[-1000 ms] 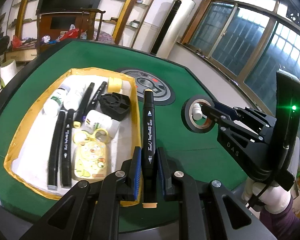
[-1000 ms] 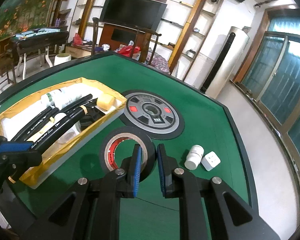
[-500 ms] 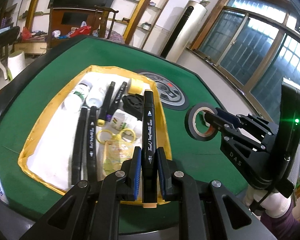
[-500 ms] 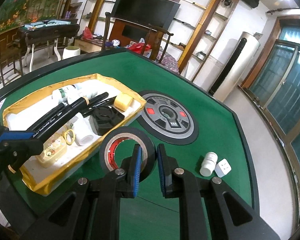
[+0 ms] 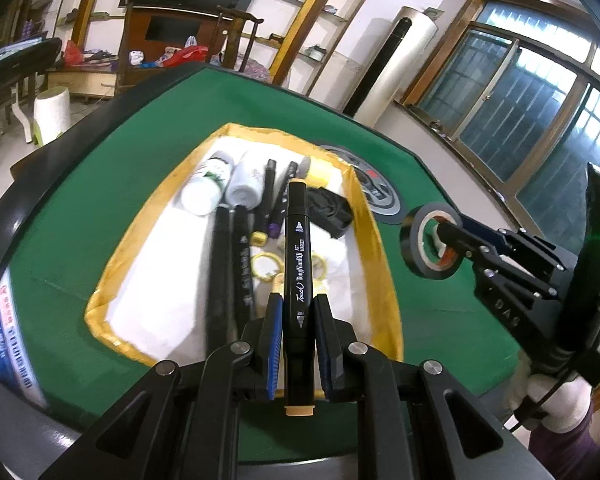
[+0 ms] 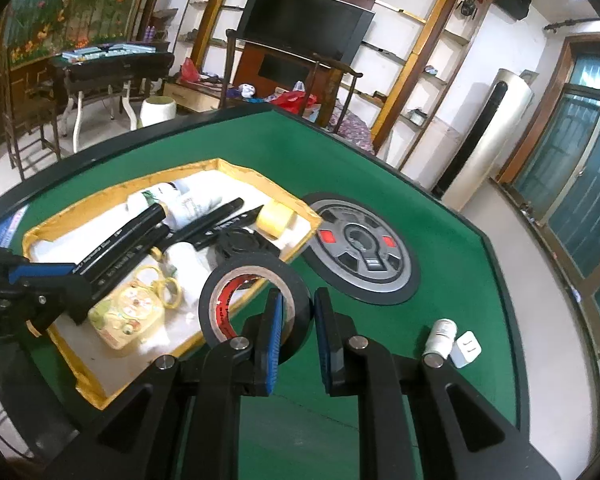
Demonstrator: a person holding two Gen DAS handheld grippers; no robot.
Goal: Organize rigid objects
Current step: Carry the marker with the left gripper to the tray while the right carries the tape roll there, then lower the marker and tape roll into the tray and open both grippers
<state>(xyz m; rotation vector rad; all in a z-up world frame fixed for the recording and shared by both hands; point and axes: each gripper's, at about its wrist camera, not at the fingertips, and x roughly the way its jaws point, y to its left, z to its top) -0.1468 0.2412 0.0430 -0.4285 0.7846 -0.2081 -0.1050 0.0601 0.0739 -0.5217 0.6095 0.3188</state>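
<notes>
My left gripper [image 5: 297,308] is shut on a black marker [image 5: 297,256] and holds it above the yellow-rimmed tray [image 5: 382,248], pointing along its length. The tray holds several black markers [image 5: 220,276], two white bottles [image 5: 204,192], a black fan part [image 5: 332,208], yellow scissors and a yellow tape roll [image 6: 275,218]. My right gripper [image 6: 296,312] is shut on the rim of a black tape roll [image 6: 256,272] and holds it lifted at the tray's right edge. The tape roll also shows in the left wrist view [image 5: 420,236].
A grey round disc [image 6: 362,248] lies on the green table [image 6: 440,216] right of the tray. A small white bottle [image 6: 440,334] and a white plug [image 6: 466,348] lie at the right. A blue-white card [image 5: 8,344] lies at the table's left edge.
Both grippers have risen and moved left. The marker now hangs over the tray's middle instead of its right rim. The black tape roll has lifted off the table toward the tray.
</notes>
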